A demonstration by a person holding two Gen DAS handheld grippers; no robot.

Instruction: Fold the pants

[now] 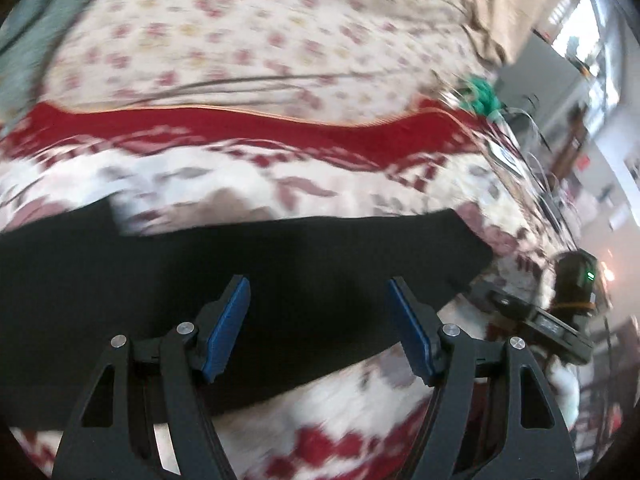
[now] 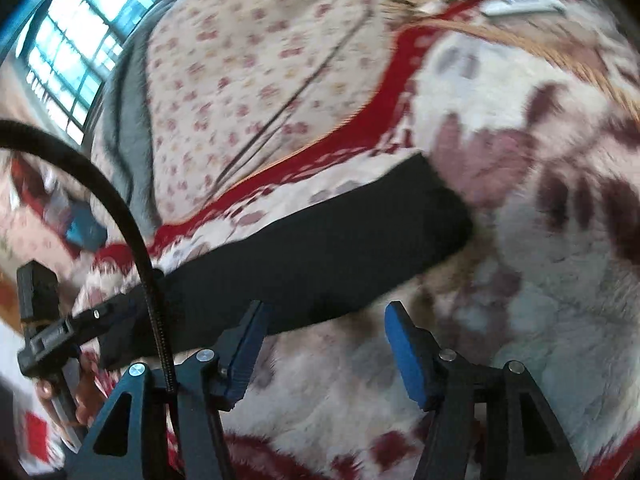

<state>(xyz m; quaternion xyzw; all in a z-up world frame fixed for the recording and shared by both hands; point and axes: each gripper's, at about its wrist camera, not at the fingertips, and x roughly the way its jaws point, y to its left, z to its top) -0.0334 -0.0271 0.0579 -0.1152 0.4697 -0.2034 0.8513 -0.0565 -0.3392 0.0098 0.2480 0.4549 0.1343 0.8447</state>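
The black pants lie as a long folded strip across the white-and-red floral blanket, filling the lower middle of the left wrist view and running from lower left to centre right in the right wrist view. The left gripper stands wide over the pants, nothing between its blue pads. The right gripper is also wide and empty, its left pad at the strip's near edge.

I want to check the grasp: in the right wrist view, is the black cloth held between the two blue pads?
No, the right gripper stands open, and the black pants lie beyond its pads on the blanket.
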